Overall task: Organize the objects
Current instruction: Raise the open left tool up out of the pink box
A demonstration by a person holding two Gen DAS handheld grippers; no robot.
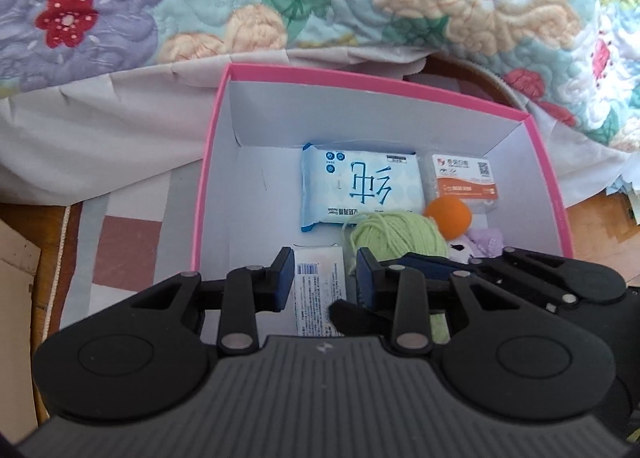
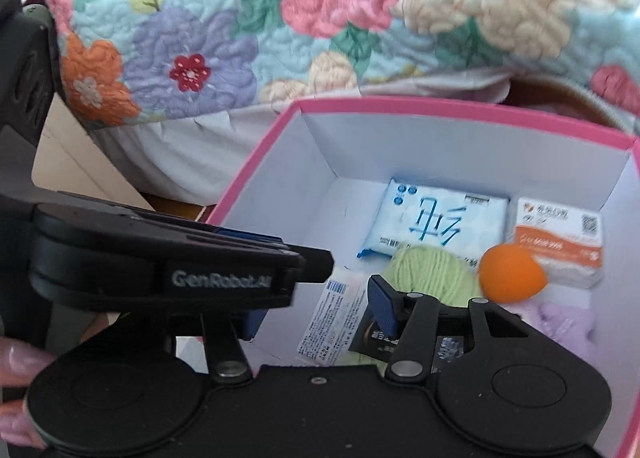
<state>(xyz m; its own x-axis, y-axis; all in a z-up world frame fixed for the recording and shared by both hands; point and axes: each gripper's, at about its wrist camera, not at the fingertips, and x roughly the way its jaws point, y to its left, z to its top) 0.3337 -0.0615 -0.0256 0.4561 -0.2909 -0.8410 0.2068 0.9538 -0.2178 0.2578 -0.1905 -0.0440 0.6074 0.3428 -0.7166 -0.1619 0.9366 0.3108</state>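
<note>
1. Left gripper: it hovers over the near end of the pink box, fingers spread apart and holding nothing. A white packet lies flat on the box floor straight below the gap, its long axis running from 6 to 12 o'clock, in line with the fingers. Whether the pads touch it cannot be told.
2. Right gripper: it is also over the box, fingers released and wide. The left gripper crosses in front of its left finger. The same white packet shows in the gap; a small dark card lies beside the right pad.
3. Judgement: the left gripper is nearer the packet and better lined up.
4. Just beyond, at 1 o'clock: a green yarn ball.
5. Further, at 2 o'clock: an orange ball touching the yarn.
6. Far end, 12 o'clock: a blue tissue pack; beside it an orange-labelled pack.
</note>
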